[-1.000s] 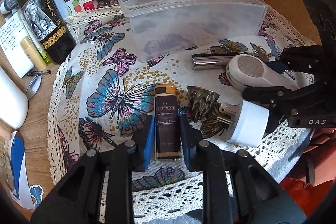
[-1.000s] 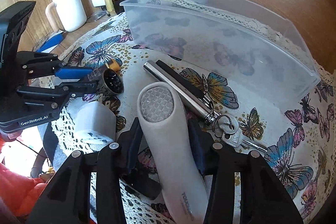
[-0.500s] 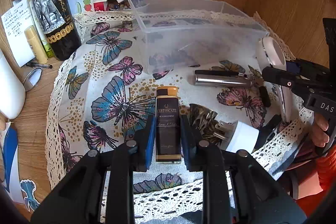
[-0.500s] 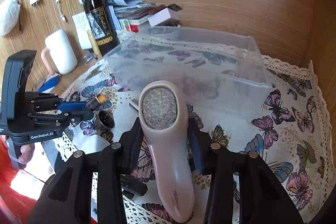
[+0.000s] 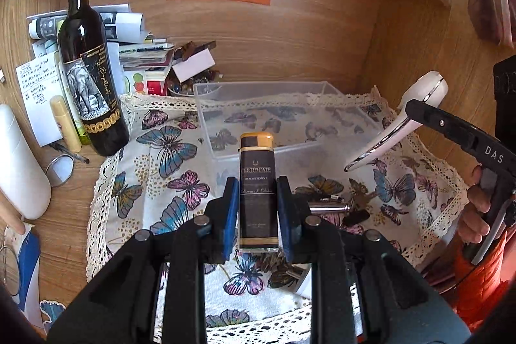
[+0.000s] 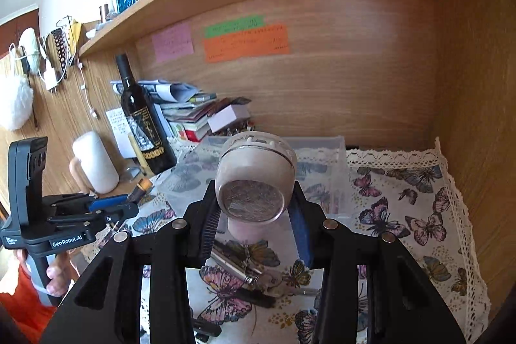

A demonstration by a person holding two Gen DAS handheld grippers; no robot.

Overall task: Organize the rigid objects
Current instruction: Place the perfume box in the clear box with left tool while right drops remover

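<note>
My left gripper (image 5: pixel 256 199) is shut on a black lighter with a gold cap (image 5: pixel 257 182) and holds it upright above the butterfly cloth, in front of the clear plastic bin (image 5: pixel 267 118). My right gripper (image 6: pixel 254 215) is shut on a white lint shaver (image 6: pixel 254 179), lifted and tilted head-up near the bin (image 6: pixel 322 150). The shaver also shows at the right in the left wrist view (image 5: pixel 403 118). The left gripper with the lighter shows at the left in the right wrist view (image 6: pixel 113 205). A steel tube with keys (image 6: pixel 245 273) lies on the cloth.
A wine bottle (image 5: pixel 90 70), a white mug (image 6: pixel 93 163), a lip balm tube (image 5: pixel 66 123) and stacked papers (image 5: pixel 142 54) crowd the back left. Wooden walls close the back and right. A white plug (image 5: pixel 303 279) lies under my left gripper.
Both grippers have lifted their objects off the cloth and risen. The shaver has tipped head-up, and both views now look toward the back wall.
</note>
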